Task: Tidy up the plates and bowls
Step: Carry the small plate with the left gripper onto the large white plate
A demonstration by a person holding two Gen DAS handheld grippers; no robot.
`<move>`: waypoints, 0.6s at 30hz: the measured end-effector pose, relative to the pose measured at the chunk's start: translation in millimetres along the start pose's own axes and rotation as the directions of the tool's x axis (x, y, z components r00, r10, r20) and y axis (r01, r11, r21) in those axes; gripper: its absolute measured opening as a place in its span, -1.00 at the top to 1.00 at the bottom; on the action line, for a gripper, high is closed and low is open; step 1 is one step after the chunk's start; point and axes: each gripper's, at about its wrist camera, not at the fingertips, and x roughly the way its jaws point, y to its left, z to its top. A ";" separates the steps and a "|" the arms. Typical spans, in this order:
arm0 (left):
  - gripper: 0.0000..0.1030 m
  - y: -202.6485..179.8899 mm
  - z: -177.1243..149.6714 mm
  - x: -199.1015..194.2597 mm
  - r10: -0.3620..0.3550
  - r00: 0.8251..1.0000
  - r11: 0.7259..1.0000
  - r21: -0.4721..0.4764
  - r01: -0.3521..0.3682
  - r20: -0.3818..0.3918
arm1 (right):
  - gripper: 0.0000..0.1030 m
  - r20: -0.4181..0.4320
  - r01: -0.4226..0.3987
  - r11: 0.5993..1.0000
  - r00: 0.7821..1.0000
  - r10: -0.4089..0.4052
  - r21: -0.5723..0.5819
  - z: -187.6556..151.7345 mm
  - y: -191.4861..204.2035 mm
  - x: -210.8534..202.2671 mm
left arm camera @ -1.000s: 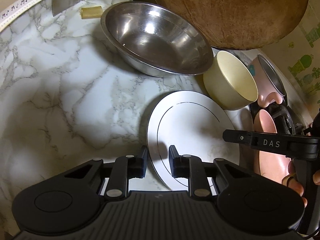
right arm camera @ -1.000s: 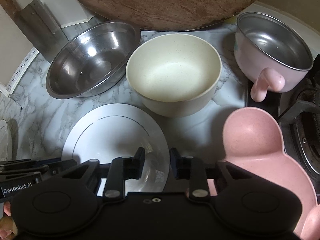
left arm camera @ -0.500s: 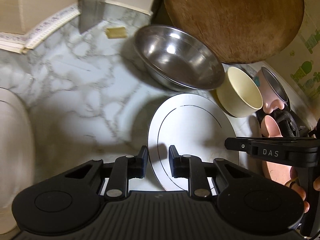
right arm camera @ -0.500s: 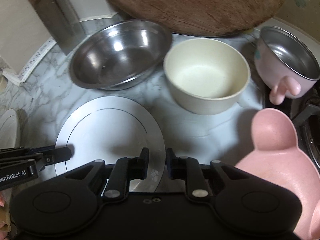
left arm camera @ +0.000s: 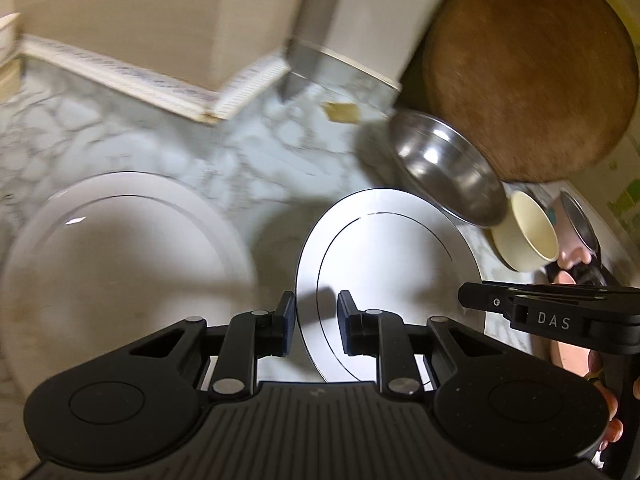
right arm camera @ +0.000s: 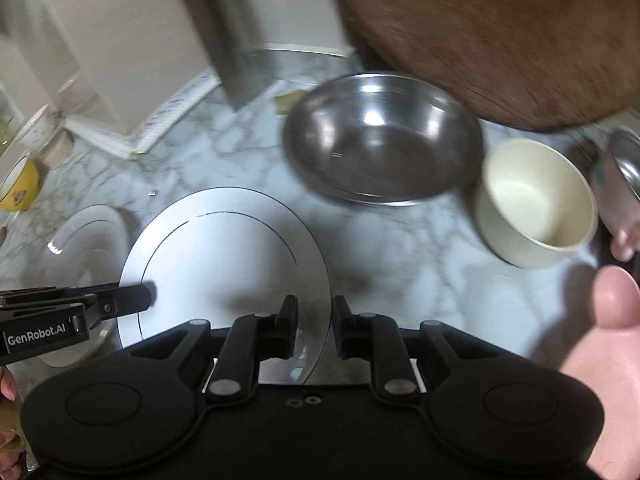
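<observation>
A marble counter [left arm camera: 248,160] fills the left wrist view. The left gripper [left arm camera: 312,322] pinches the plate's [left arm camera: 392,264] left rim; a second plate [left arm camera: 120,264] lies left of it.

In the right wrist view, the right gripper [right arm camera: 314,326], its jaws just closing, pinches the plate's right rim. Behind the plate sits the steel bowl [right arm camera: 384,148].

free: marble counter [right arm camera: 400,248] mid | blocked: steel bowl [right arm camera: 384,140], cream bowl [right arm camera: 536,208] behind

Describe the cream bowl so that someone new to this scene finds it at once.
Start at the big round wooden board leaning at the back. Below it sits a steel bowl; the cream bowl stands just right of that. It alone is matte, pale and straight-walled, without a handle.
</observation>
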 end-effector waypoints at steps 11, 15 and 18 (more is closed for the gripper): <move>0.59 87.7 -4.0 -44.2 0.095 0.993 0.989 -0.117 -0.087 0.067 | 0.62 -0.012 -0.074 0.991 0.997 0.073 -0.110 13.9 99.2 20.9; 0.59 116.9 -6.0 -56.1 0.133 0.988 0.981 -0.152 -0.121 0.076 | 0.62 -0.027 -0.099 0.985 0.995 0.096 -0.144 17.3 132.4 32.7; 0.59 133.6 -8.6 -56.4 0.157 0.986 0.974 -0.172 -0.144 0.064 | 0.62 -0.044 -0.111 0.980 0.993 0.106 -0.163 18.3 153.7 42.6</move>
